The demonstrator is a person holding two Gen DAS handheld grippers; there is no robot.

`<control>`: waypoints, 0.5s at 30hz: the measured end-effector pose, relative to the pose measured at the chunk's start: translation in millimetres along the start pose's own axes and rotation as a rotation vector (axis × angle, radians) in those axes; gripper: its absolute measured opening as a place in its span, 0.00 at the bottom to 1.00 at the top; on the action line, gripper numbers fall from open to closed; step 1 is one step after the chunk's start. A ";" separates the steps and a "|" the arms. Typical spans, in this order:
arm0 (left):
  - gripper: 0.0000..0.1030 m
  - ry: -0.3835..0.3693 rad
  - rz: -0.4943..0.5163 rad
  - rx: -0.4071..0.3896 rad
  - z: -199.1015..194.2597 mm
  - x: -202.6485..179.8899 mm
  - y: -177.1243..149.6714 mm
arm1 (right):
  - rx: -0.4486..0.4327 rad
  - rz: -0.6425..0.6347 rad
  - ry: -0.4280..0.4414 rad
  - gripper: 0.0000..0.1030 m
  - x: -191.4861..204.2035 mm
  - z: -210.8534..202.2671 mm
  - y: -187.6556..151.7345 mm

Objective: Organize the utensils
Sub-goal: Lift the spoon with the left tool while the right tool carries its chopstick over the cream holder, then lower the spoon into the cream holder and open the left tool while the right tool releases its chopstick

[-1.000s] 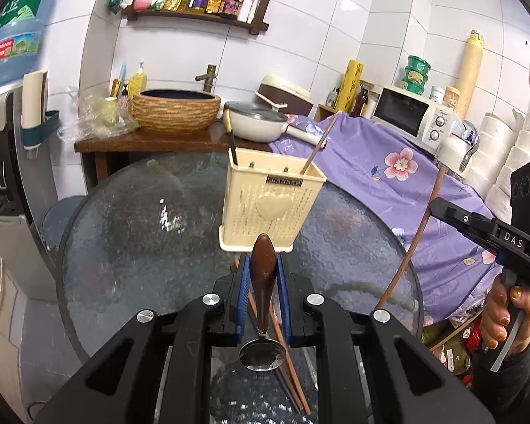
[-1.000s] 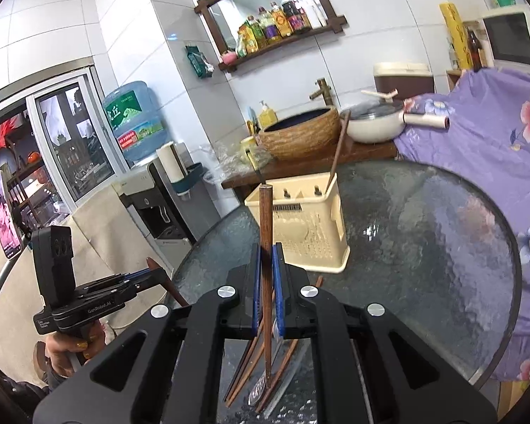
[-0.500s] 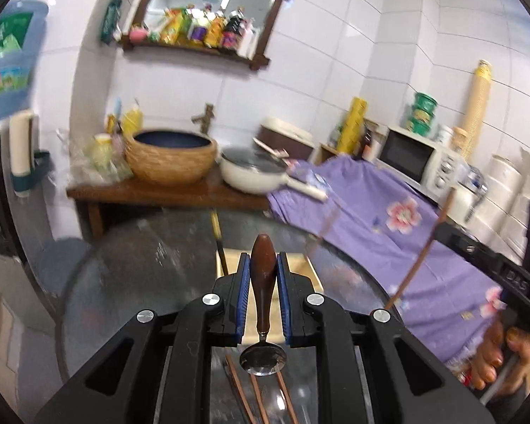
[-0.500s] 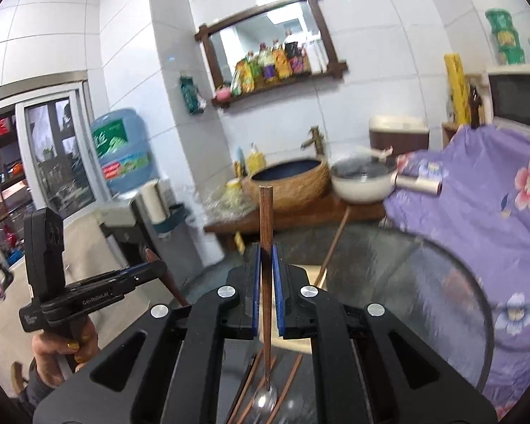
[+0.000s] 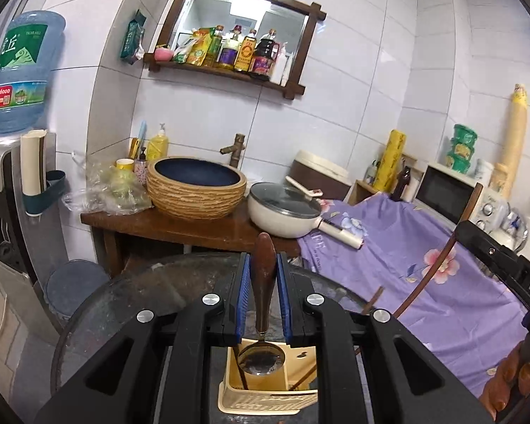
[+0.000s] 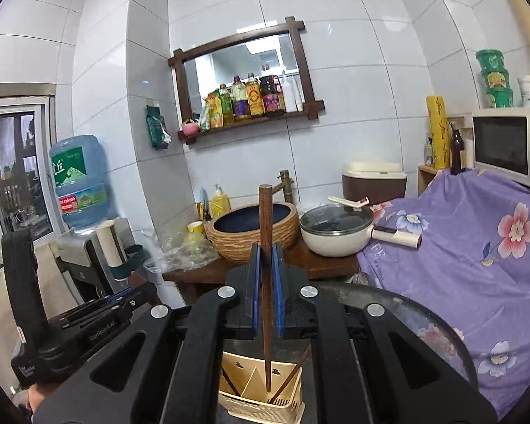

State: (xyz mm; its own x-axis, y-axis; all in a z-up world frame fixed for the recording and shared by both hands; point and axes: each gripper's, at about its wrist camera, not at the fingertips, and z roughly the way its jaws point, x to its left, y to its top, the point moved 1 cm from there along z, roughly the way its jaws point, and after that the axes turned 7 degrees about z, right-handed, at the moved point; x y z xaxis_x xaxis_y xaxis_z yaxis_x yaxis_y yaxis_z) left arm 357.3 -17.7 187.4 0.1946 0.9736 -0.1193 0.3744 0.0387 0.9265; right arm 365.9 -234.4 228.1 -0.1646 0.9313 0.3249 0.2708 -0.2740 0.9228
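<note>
Utensils: some chopsticks [image 6: 289, 377] already stand in the cream holder [image 6: 261, 404].
Left gripper [image 5: 262, 302]: clamped on spoon [image 5: 263, 293], above holder, not yet dropped.
Right gripper [image 6: 266, 291]: clamped on chopstick [image 6: 265, 282], tip over holder.

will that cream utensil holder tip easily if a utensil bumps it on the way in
Probably somewhat. The cream utensil holder looks like thin perforated plastic, so likely light. It stands on smooth glass table, so it may slide before tipping. Only a few chopsticks weigh it down.
</note>
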 end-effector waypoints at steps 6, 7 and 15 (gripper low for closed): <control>0.14 0.006 -0.001 0.054 29.1 4.2 -30.3 | 0.058 0.021 -0.026 0.07 -16.5 27.4 -34.7; 0.14 0.005 0.003 0.064 32.5 4.1 -36.3 | 0.069 0.026 -0.029 0.07 -19.8 31.0 -40.2; 0.14 -0.005 0.031 0.128 51.2 -1.2 -68.8 | 0.132 0.013 -0.044 0.07 -30.9 43.7 -74.4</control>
State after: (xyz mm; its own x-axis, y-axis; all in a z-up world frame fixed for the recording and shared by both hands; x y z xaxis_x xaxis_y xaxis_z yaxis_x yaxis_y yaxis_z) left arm 377.7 -33.0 105.5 0.2123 0.9727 -0.0934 0.4807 -0.0207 0.8766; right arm 392.4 -232.3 140.4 -0.1198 0.9383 0.3246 0.3957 -0.2547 0.8823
